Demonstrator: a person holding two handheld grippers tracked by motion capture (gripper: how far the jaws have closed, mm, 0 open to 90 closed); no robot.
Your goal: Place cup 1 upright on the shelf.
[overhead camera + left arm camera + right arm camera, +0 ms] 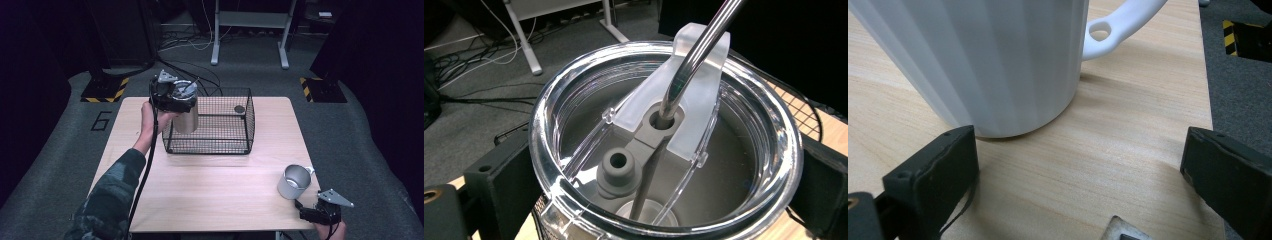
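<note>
The left gripper (172, 95) has its fingers clamped on the rim of a steel tumbler (186, 119), one finger (499, 175) on each side of the clear lid (664, 145), so the tumbler hangs straight down below the fingers with its long axis upright. From the high view it hangs at the near left corner of the wire basket (235, 145); whether its base is already inside the basket wall or just over the rim I cannot tell. A metal straw (696, 55) rises through the lid's hole and leans away from the fingers, toward the far side. The coming move probably turns on this: the basket floor lies directly under and a little beyond the held tumbler, so the way down looks short and vertical, provided the base clears the wire rim. The right gripper (311, 206) rests low at the near right edge of the tabletop (210, 190), fingers spread and holding nothing, with a white mug (983, 60) standing just ahead of them and to the left finger's side, its handle (1120, 22) pointing away. The left hand (152, 117) is plainly the nearer to the basket.
</note>
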